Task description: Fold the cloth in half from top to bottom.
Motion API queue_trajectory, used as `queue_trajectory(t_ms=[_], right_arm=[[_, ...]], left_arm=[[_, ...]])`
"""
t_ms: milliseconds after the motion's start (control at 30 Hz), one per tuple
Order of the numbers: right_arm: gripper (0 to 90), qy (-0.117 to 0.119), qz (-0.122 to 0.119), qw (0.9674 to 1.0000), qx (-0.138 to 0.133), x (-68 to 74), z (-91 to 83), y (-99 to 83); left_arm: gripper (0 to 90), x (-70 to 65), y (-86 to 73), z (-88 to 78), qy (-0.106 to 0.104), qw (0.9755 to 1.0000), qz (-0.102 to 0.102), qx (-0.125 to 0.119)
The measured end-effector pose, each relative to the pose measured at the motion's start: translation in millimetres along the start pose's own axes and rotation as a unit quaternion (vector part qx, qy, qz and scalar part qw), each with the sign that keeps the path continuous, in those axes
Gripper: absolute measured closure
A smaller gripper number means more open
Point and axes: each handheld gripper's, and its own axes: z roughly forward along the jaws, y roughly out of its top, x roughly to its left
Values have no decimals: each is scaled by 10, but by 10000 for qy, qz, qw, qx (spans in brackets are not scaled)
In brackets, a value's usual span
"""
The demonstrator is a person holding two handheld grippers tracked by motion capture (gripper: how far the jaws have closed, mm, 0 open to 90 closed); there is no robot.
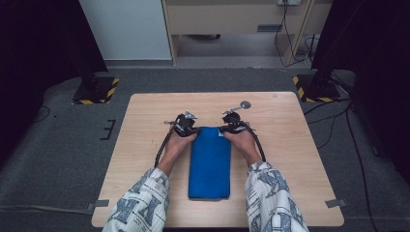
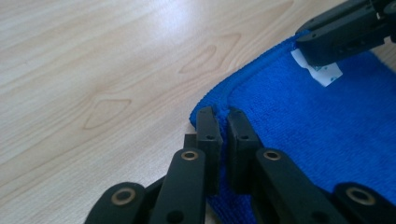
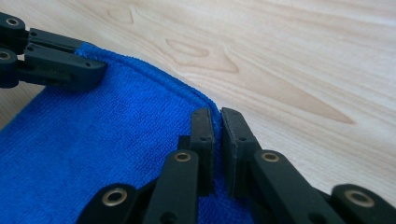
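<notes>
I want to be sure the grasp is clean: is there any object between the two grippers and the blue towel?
Nothing visible stands between them. The left gripper has its jaws closed on one far corner of the blue towel, and the right gripper on the other far corner. Around that edge lies only bare wooden table.

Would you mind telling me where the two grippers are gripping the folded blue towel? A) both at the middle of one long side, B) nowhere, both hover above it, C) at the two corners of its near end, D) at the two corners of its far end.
D: the left gripper and right gripper each pinch a far corner of the blue towel, jaws shut on its hem.
</notes>
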Motion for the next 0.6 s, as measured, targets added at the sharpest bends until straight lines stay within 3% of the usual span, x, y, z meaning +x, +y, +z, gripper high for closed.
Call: queue_trajectory(t_ms=[233, 600], right_arm=[[845, -27, -52, 9997, -230, 14, -132, 49], [844, -46, -129, 9982, -576, 56, -382, 157]], left_arm=[[858, -31, 96, -133, 27, 9995, 48, -303], [858, -70, 252, -319, 89, 9981, 175, -583]])
